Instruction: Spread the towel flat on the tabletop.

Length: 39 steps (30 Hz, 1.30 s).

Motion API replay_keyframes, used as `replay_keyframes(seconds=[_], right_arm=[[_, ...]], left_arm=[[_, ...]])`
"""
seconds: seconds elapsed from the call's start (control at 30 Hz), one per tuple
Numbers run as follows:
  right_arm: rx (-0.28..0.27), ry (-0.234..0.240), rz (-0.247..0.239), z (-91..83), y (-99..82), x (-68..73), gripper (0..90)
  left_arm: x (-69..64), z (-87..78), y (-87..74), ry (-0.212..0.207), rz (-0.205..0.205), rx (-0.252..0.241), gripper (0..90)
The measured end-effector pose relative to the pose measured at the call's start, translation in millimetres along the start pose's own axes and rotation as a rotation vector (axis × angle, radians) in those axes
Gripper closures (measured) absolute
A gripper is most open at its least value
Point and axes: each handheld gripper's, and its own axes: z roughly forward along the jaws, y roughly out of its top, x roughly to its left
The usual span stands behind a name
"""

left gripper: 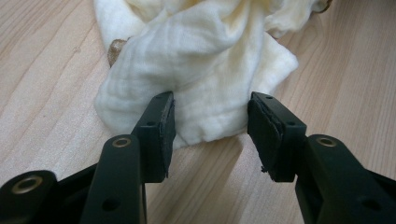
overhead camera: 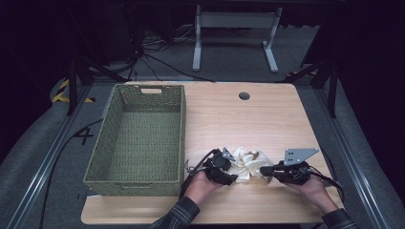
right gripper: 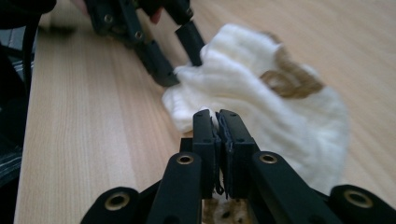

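Right gripper [right gripper: 217,122] clenched on an edge of the cream cloth [overhead camera: 245,163] bunched on the table [overhead camera: 267,114], left gripper [left gripper: 211,123] released astride its opposite edge, seemingly to spread it

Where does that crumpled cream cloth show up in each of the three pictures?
High view: crumpled cream cloth lies near the table's front edge, right of the green woven basket.
Left gripper view: upper centre, its edge between open jaws.
Right gripper view: centre-right, pinched by shut jaws.
Shared landmark: the light wooden tabletop.
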Motion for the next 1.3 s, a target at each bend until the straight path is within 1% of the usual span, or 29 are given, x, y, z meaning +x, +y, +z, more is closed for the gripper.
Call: replay_keyframes(seconds=[0.07,0.17,0.2,0.3,0.37,0.43,0.5,0.73,0.83,0.93,1.0,1.07,1.1,1.17,1.2,1.23,1.3], right_arm=[[-0.018,-0.018,0.006,-5.0,1.7,-4.3,85.8],[-0.017,-0.053,0.011,-10.5,2.8,-13.3,85.8],[-0.018,-0.066,0.014,-12.4,3.1,-16.4,85.9],[-0.024,-0.107,0.032,-18.4,2.7,-27.3,85.9],[-0.027,-0.123,0.046,-20.2,1.4,-32.6,85.9],[-0.029,-0.144,0.067,-23.6,-1.3,-42.4,85.9],[-0.026,-0.159,0.077,-25.5,-2.8,-47.7,85.9],[-0.014,-0.232,0.135,-34.8,-15.1,-72.7,85.9],[-0.003,-0.25,0.154,-36.8,-19.9,-79.5,85.9],[0.009,-0.279,0.183,-41.9,-27.7,-85.8,86.0],[0.02,-0.296,0.198,-43.4,-31.8,-88.4,86.1],[0.042,-0.311,0.214,-43.4,-35.3,-91.3,86.0],[0.043,-0.308,0.219,-43.1,-36.2,-91.9,85.5],[0.03,-0.301,0.22,-44.1,-35.1,-90.2,78.0],[0.03,-0.301,0.22,-44.1,-35.1,-90.2,78.0],[0.016,-0.3,0.215,-45.6,-33.0,-87.0,74.4],[-0.008,-0.279,0.206,-49.2,-29.5,-78.2,71.3]], left_arm=[[0.3,-0.1,0.2,-0.001,0.001,0.003,52.0],[0.6,-0.2,-0.2,-0.004,0.001,0.002,52.1],[0.8,-0.2,-0.4,-0.009,-0.006,-0.003,52.0],[1.7,-0.5,-0.1,-0.015,-0.012,0.002,52.0],[1.6,-0.4,0.2,-0.015,-0.013,0.004,52.0],[1.9,-0.6,0.0,-0.017,-0.012,0.004,52.0],[2.2,-0.3,-0.5,-0.019,-0.012,-0.003,52.0],[2.2,-0.7,0.1,-0.017,-0.01,0.005,52.1],[2.4,-0.5,-0.5,-0.02,-0.009,0.0,52.2],[2.4,-1.1,-0.1,-0.017,-0.01,0.012,52.3],[2.3,-1.1,0.1,-0.016,-0.012,0.013,52.3],[2.4,-1.2,0.0,-0.017,-0.011,0.013,52.2],[2.4,-1.2,0.0,-0.017,-0.011,0.013,52.2],[2.7,-1.6,-0.2,-0.021,-0.007,0.015,51.7],[2.4,-2.6,0.0,-0.019,-0.007,0.024,51.7],[1.1,-3.0,0.3,-0.009,-0.008,0.021,50.8],[-1.7,-4.8,1.5,-0.005,-0.002,0.015,50.1]])
